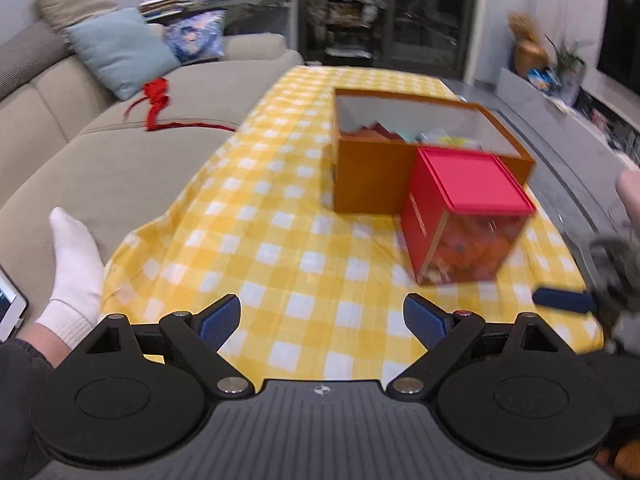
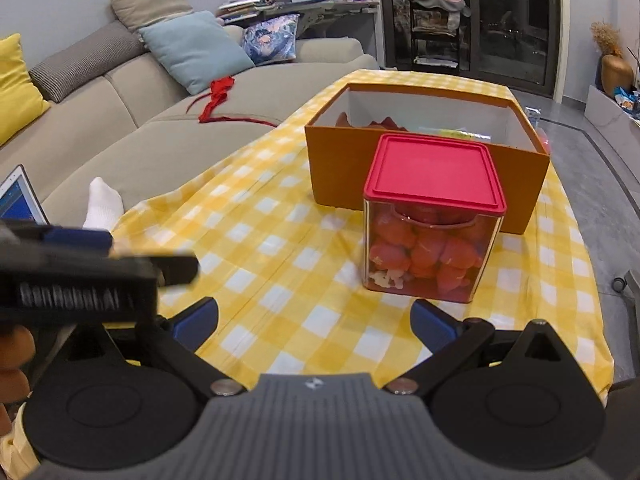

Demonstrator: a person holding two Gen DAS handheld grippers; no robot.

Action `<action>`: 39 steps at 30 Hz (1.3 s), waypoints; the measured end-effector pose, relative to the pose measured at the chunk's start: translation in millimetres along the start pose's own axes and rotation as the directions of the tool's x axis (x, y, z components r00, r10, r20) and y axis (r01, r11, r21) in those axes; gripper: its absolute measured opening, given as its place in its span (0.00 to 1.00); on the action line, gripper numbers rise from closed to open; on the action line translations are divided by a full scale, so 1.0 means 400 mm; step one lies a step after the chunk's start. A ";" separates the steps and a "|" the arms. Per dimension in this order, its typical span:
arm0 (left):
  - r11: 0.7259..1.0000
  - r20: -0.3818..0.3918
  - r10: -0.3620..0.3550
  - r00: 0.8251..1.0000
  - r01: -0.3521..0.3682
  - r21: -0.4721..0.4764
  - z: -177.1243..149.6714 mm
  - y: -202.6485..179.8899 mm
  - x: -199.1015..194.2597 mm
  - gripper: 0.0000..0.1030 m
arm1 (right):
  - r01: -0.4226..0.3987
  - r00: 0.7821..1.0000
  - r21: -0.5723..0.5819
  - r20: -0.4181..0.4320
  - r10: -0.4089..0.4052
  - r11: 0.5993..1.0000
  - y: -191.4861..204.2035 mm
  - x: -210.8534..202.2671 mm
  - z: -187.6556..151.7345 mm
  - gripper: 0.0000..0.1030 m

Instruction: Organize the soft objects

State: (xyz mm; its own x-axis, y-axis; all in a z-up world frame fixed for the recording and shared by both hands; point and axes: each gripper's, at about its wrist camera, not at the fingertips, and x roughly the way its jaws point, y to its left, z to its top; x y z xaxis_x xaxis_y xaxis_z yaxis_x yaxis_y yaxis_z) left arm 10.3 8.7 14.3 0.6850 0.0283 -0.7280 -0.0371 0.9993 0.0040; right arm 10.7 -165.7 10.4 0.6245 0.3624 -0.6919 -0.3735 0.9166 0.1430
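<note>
A clear box with a red lid (image 2: pixel 434 216) (image 1: pixel 466 216), packed with red-orange soft things, stands on the yellow checked cloth (image 2: pixel 288 264) (image 1: pixel 280 240). Right behind it sits an open orange box (image 2: pixel 344 168) (image 1: pixel 372 176) with several soft items inside. My left gripper (image 1: pixel 322 324) is open and empty, low over the cloth, short and left of the red-lidded box. My right gripper (image 2: pixel 314 322) is open and empty too, just short of that box. The left gripper (image 2: pixel 96 268) crosses the right wrist view at the left. A red ribbon (image 1: pixel 156 100) (image 2: pixel 218 98) lies on the sofa.
A beige sofa (image 1: pixel 100 160) with a light blue cushion (image 1: pixel 120 50) and a patterned cushion (image 2: pixel 272 38) runs along the left. A foot in a white sock (image 1: pixel 76 264) rests beside the cloth. A tablet (image 2: pixel 18 196) sits at far left. Shelves and a dark glass door stand behind.
</note>
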 end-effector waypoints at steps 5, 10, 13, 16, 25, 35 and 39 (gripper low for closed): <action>0.998 -0.010 -0.043 0.999 0.043 -0.048 -0.013 0.009 -0.004 1.00 | 0.000 1.000 0.003 0.014 0.000 1.000 -0.001 -0.006 -0.002 0.97; 0.998 -0.009 -0.038 0.999 0.037 -0.054 -0.021 0.000 -0.005 1.00 | 0.003 1.000 -0.009 0.004 -0.003 1.000 -0.001 0.000 -0.006 0.97; 0.998 -0.005 -0.042 0.999 0.042 -0.053 -0.022 -0.005 -0.010 1.00 | 0.001 1.000 -0.004 0.006 -0.001 1.000 -0.003 -0.003 -0.009 0.97; 0.998 -0.009 -0.039 0.999 0.039 -0.051 -0.020 -0.006 -0.009 1.00 | 0.004 1.000 -0.006 0.004 -0.003 1.000 -0.002 -0.005 -0.010 0.97; 0.999 -0.008 -0.026 1.000 0.026 -0.039 -0.019 -0.011 -0.013 1.00 | 0.001 1.000 -0.009 0.002 0.000 1.000 -0.005 -0.004 -0.011 0.97; 0.998 -0.002 -0.035 0.999 0.035 -0.047 -0.019 -0.011 -0.018 1.00 | 0.004 1.000 -0.012 0.008 -0.004 1.000 -0.001 -0.010 -0.010 0.97; 0.998 -0.011 -0.045 0.999 0.044 -0.053 -0.018 -0.010 -0.018 1.00 | 0.002 1.000 -0.016 0.012 -0.002 1.000 0.000 -0.010 -0.010 0.97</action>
State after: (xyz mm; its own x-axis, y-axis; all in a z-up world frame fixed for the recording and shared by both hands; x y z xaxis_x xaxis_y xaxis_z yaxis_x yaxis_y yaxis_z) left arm 0.2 4.2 14.8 0.6783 -0.0169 -0.7346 -0.0453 0.9969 -0.0647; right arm 5.4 -168.1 10.4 0.6332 0.3626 -0.6838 -0.3832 0.9145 0.1301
